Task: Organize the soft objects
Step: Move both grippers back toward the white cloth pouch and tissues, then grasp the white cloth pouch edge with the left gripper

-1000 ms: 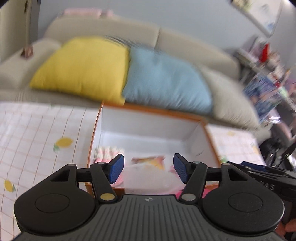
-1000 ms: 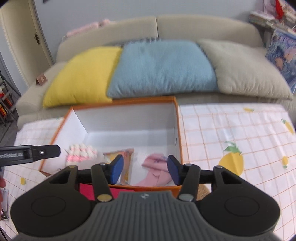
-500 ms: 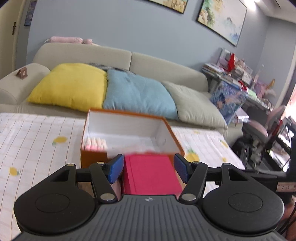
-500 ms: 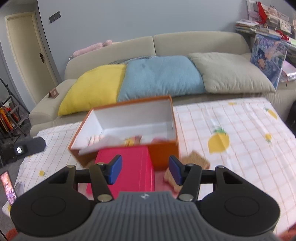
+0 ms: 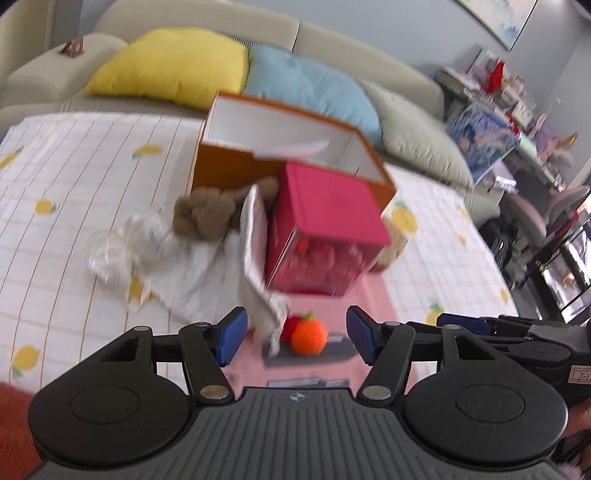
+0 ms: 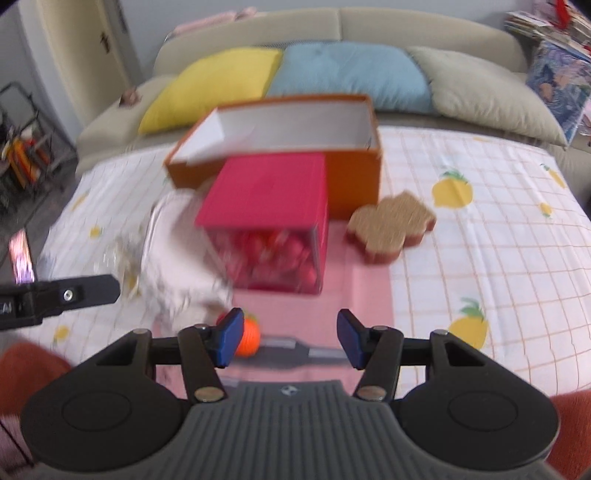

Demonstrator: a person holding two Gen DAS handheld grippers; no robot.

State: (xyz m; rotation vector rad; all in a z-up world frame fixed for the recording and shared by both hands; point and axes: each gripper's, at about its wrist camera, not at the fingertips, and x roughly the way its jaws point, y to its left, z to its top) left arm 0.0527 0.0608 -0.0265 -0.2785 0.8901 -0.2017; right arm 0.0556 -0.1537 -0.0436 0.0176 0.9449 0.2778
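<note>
you have pulled both grippers back from the orange box [image 6: 354,177]: left gripper [image 5: 293,334] and right gripper [image 6: 288,336] hang wide open and empty, the orange knitted ball [image 5: 308,332] lying just ahead, unsorted.

Both cams sit right behind their own fingers, looking forward and down across the fruit-print tablecloth [image 5: 66,177] toward the sofa [image 6: 343,22] at the back. The left wrist view comes in from the left side and is tilted, so the orange box [image 5: 225,173] and pink box [image 5: 325,199] lean rightward. The right wrist view faces those same boxes [image 6: 351,173] pretty much square-on from slightly right. Both are close, and both catch the boxes, the little orange ball [image 5: 308,332] and the cushions.
</note>
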